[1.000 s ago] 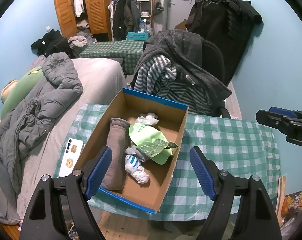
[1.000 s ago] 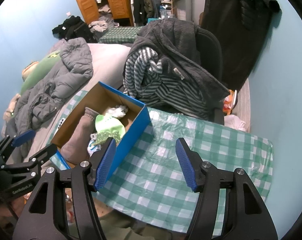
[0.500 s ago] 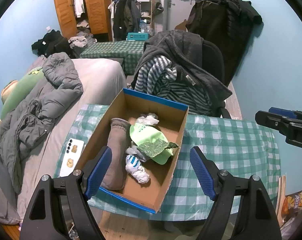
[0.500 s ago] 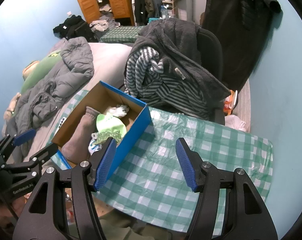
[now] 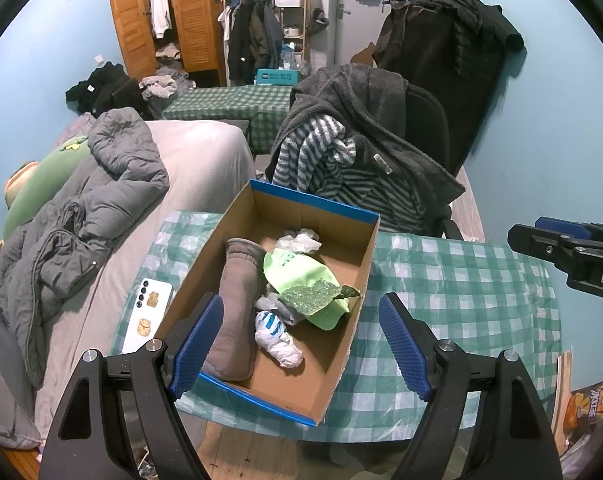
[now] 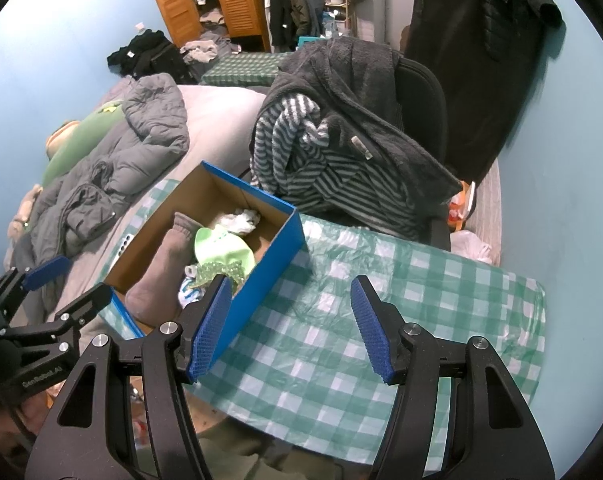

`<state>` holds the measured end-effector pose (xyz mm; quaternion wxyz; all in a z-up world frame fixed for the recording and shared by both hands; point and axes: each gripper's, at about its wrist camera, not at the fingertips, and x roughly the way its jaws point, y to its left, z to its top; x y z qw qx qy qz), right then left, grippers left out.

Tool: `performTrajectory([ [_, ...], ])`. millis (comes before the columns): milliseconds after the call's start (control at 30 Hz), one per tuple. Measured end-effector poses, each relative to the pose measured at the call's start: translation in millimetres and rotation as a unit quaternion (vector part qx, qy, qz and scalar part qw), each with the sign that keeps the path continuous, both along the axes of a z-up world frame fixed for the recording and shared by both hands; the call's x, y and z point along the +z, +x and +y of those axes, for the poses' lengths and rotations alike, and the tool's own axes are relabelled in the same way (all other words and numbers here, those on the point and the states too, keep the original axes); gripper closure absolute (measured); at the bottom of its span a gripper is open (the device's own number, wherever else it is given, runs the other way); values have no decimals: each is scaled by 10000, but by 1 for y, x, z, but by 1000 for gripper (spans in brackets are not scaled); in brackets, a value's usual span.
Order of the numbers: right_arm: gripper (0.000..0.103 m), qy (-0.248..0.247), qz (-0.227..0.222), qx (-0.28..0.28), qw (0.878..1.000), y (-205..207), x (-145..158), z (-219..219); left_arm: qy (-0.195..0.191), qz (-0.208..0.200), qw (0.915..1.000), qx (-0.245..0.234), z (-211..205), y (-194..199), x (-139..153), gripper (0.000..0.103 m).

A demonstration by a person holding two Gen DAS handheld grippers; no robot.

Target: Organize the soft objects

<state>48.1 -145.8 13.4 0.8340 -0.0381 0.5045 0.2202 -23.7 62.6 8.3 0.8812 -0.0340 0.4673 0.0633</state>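
A blue-edged cardboard box (image 5: 343,344) (image 6: 269,268) sits on the left half of a green checked table (image 5: 461,300) (image 6: 401,320). Inside lie a grey sock (image 5: 237,312) (image 6: 161,268), a light green cap (image 5: 301,276) (image 6: 221,248), a green sparkly scrap (image 5: 313,296), a white and blue bundle (image 5: 277,336) and crumpled white plastic (image 5: 301,240) (image 6: 239,218). My left gripper (image 5: 301,340) hangs open above the box's near end, nothing between its pads. My right gripper (image 6: 287,328) stands open over bare tablecloth, just right of the box.
A white phone (image 5: 147,316) lies left of the box on the table edge. Behind the table stands a chair draped with a dark fleece and striped garment (image 5: 357,152) (image 6: 341,140). A bed with a grey puffer jacket (image 5: 81,208) fills the left side.
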Motion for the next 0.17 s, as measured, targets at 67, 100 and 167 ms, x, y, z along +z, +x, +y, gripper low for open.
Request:
performTrajectory([
  [67, 41, -3, -5, 2, 10000, 0, 0, 0, 13, 29, 10000, 3, 1, 0, 0, 22],
  [100, 42, -11, -1, -1, 10000, 0, 0, 0, 24, 44, 10000, 6, 1, -1, 0, 22],
  [167, 41, -9, 10, -5, 10000, 0, 0, -1, 51, 65, 10000, 27, 4, -3, 1, 22],
])
